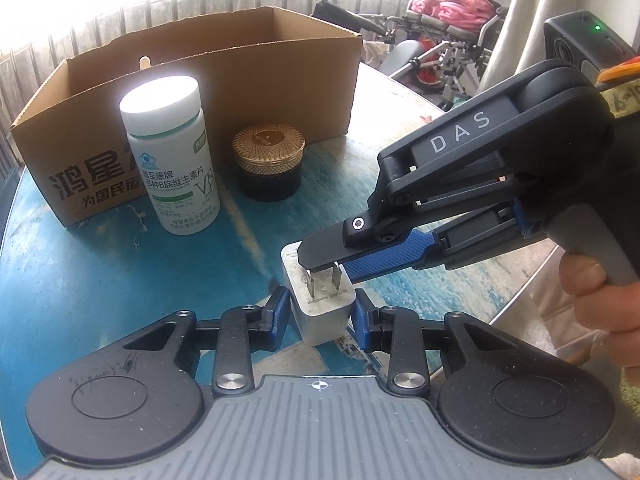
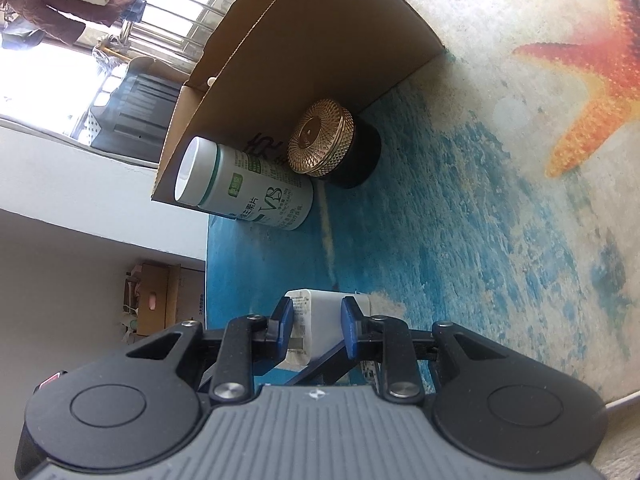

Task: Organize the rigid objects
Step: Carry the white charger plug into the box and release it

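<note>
On the round table, with its blue sea print and an orange starfish at the far side, I saw the open cardboard box standing at the back, bold black Chinese characters printed on its front wall. Just before it stood the white vitamin bottle, upright, white cap on, its label carrying Chinese text and a large "VB". Beside that sat the black jar with its gold patterned lid, close to the box wall.

Nearer to me, the white charger plug stood on the tabletop with its two metal prongs pointing up and faint grey print on its top face that I could not read. My left gripper had its blue pads against the charger's two sides, one on each flank, pinching the body from my near side. My right gripper reached in from the right, angled downward, its black finger lying over the prongs and its blue one below, the jaws drawn close on the charger's upper end; its own camera showed the white block clamped between the blue pads. "DAS" was printed in pale letters on the right gripper's housing, and a hand wrapped its grey handle at the table's right edge.
</note>
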